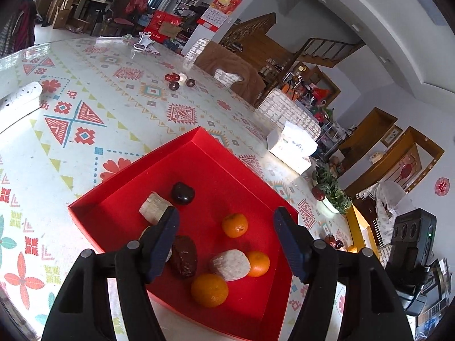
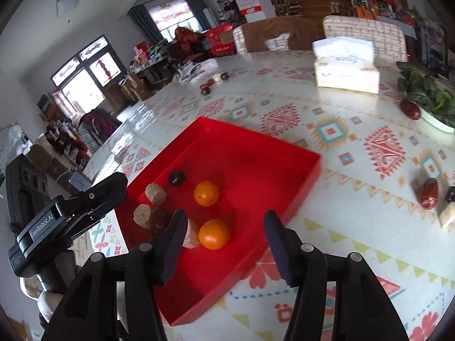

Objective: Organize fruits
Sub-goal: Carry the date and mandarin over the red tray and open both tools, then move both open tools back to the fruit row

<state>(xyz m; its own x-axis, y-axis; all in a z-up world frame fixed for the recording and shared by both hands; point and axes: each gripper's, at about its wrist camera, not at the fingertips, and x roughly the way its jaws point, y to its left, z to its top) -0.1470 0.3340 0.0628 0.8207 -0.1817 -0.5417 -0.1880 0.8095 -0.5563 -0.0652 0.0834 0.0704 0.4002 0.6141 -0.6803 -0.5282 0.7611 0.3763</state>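
Both my left gripper point(image 1: 226, 227) and right gripper point(image 2: 224, 233) are wide and empty over the red box point(image 1: 227, 170), which has oranges point(image 1: 234, 225) in it, but a red fruit point(image 2: 428, 193) waits on the table point(image 2: 341, 142).

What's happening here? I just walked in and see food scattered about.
Someone is sorting fruit into a red tray on a patterned table, using two handheld tools. Both the left tool and right tool hover open and empty over the tray. It already holds three oranges, some dark fruits and pale chunks. Red dates near the right tool and a small cluster far across the table lie outside.
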